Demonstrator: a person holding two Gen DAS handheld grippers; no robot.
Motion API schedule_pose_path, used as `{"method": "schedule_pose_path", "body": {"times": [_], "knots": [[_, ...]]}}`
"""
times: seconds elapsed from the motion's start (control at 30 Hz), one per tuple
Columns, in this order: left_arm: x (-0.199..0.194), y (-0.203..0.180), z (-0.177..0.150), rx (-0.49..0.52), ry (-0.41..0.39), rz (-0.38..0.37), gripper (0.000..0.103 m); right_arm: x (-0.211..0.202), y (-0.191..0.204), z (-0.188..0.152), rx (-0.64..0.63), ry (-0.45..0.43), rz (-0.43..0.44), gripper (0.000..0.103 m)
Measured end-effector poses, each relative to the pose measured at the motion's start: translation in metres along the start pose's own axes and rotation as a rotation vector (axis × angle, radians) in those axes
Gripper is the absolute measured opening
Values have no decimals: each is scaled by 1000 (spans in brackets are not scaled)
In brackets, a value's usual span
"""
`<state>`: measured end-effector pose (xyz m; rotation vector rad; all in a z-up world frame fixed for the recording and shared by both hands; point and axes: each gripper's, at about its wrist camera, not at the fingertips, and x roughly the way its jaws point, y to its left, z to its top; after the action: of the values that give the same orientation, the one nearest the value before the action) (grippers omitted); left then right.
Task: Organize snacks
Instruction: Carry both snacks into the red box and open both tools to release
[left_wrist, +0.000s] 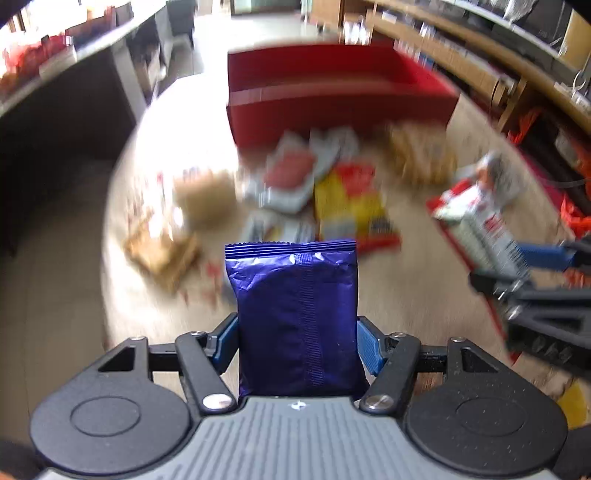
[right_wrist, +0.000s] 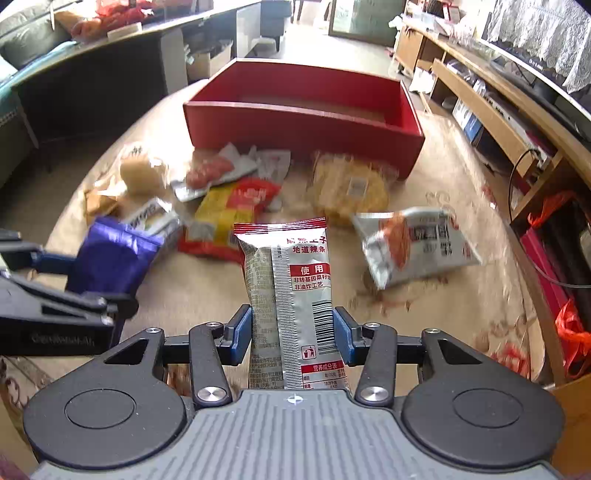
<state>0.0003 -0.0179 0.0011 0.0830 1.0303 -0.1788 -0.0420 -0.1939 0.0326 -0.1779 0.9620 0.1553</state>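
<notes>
My left gripper (left_wrist: 297, 341) has its blue pads pressed against both sides of a purple foil packet (left_wrist: 295, 314), which stands upright between them. My right gripper (right_wrist: 291, 334) clamps a silver snack packet (right_wrist: 290, 291) with red trim and a barcode, also upright in the jaws.

Just ahead of both tools lies the loose pile of snacks on a beige patterned carpet (right_wrist: 424, 314): a yellow and red bag (right_wrist: 229, 218) directly past the silver packet, a clear bag of pale yellow pieces (right_wrist: 347, 188) beyond it to the right, and a silver bag with an orange picture (right_wrist: 417, 243) lying flat to the right. To the left sit a round bun in clear wrap (right_wrist: 142, 171) and a pouch of red sausages (right_wrist: 210, 171).

Past the pile stands the red box (right_wrist: 303, 122), open on top, its near wall facing me; its floor is mostly hidden.

Farther out, a dark desk (right_wrist: 92, 85) runs along the left, and a long wooden shelf unit (right_wrist: 491, 110) lines the right wall, with orange plastic bags (right_wrist: 572, 332) at its base. The left view is blurred.
</notes>
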Motion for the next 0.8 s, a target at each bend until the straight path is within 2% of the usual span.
{"method": "schedule_pose_path", "body": {"times": [0.13,0.33,0.6,0.8], "knots": [[-5,2,31,12,-64,-26,59,3,-4,22,11,-38,-17,54],[11,11,95,0,-123,-45,60,19,-18,79,78,-109,-25,54],[54,17,174,-15,-178,6,60,59,-49,147,120,-175,-77,54],[89,17,208,6,-212,54,60,100,-66,176,138,-173,-108,54]]}}
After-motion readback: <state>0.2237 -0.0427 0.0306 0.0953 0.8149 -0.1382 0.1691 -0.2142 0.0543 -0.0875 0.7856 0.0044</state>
